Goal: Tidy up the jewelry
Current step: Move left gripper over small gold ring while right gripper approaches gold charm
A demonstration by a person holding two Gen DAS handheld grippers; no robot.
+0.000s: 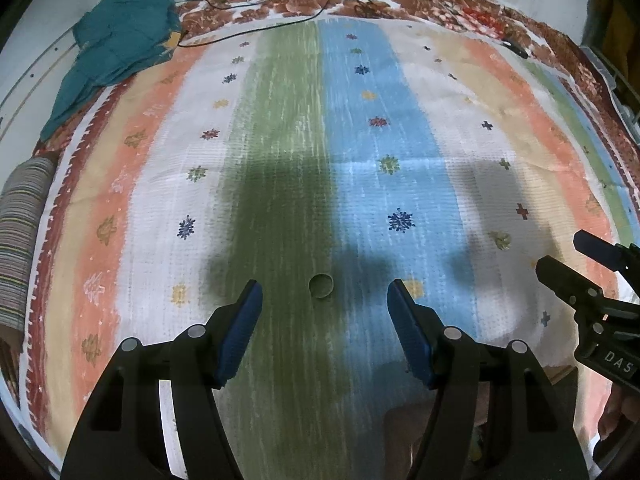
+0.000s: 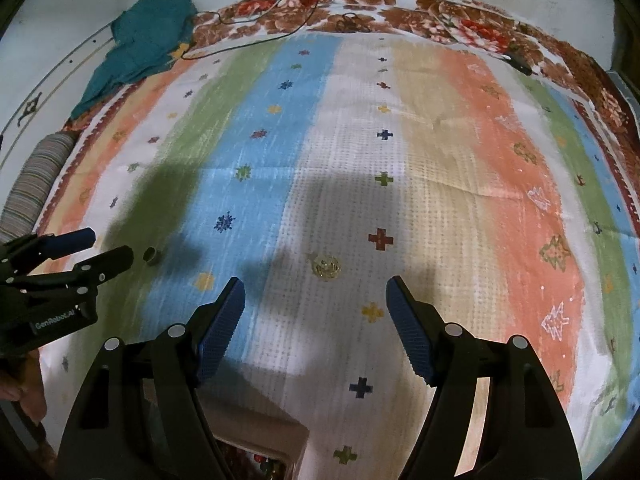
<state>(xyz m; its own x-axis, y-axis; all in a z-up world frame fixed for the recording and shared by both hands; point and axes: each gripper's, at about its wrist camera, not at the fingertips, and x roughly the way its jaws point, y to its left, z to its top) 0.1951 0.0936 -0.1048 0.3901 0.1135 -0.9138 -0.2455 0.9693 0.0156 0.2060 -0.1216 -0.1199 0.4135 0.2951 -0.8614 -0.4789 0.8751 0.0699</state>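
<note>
From the left wrist camera we see our left gripper (image 1: 324, 300) with its blue-padded fingers (image 1: 240, 332) spread wide and holding nothing, above a striped woven cloth (image 1: 280, 140) of green, blue, white and peach bands. Just ahead of the fingertips, between them, a small round ring-like band (image 1: 321, 286) lies on the green stripe near its border with the blue; it reads as a circle here, so we cannot tell a long axis or which way it points. The right gripper (image 1: 560, 252) enters at the right edge. A crumpled teal cloth (image 1: 120, 40) lies at the far left corner.

From the right wrist camera, our right gripper (image 2: 316, 300) has its fingers parted and empty. Just ahead of them a round golden ornament (image 2: 327, 267) lies flat on the white stripe; its detail is too small to read. The small band (image 2: 152, 256) sits just beside the left gripper's (image 2: 108, 248) tips, its opening turned sideways.
</note>
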